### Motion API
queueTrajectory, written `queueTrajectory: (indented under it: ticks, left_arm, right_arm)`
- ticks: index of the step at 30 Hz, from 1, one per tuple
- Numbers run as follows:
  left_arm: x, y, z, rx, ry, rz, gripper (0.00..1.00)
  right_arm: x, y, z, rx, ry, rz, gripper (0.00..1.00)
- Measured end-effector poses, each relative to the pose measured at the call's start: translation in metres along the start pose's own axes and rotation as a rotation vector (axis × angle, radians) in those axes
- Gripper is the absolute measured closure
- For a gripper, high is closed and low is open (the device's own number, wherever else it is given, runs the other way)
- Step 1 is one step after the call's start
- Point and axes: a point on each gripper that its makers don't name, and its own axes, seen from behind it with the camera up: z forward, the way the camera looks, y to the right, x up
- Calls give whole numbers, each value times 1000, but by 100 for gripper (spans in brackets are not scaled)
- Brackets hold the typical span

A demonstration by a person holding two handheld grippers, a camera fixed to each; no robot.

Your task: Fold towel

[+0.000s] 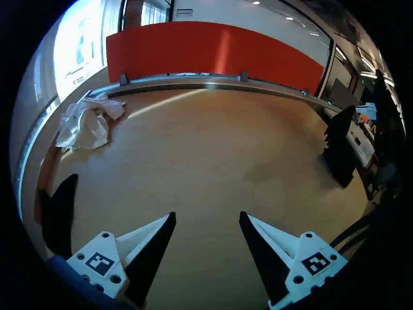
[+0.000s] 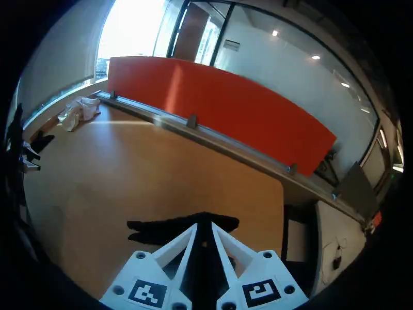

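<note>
The left gripper [image 1: 206,219] gaped wide, empty, above the surface [image 1: 217,155]; the right gripper [image 2: 205,227] was closed; the crumpled towel [image 1: 85,124] lay far left.

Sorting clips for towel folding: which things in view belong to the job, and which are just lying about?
Job:
crumpled white towel, at the table's far corner
wooden table
left tool, open
right tool, shut

Lying about:
orange divider panel behind the table
black chair at the table's edge
</note>
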Motion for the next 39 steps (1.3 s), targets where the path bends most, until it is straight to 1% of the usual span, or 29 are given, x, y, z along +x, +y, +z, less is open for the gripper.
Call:
queueTrajectory:
  ticks: [6,12,18,27,39]
  left_arm:
    - [2,2,-1,-5,4,8,9]
    - [1,3,-3,-10,6,12,9]
    - [0,6,-4,-12,4,19,9]
    - [-1,7,-7,-11,6,23,9]
    - [-6,2,-12,1,6,18,9]
  right_arm:
    - [-32,9,-17,-30,-35,29,96]
    - [-72,19,-33,-64,-89,61,96]
    - [-107,19,-42,-73,-136,98,96]
    - [-140,10,-46,-88,-185,129,96]
    - [-196,14,-41,-107,-268,213,96]
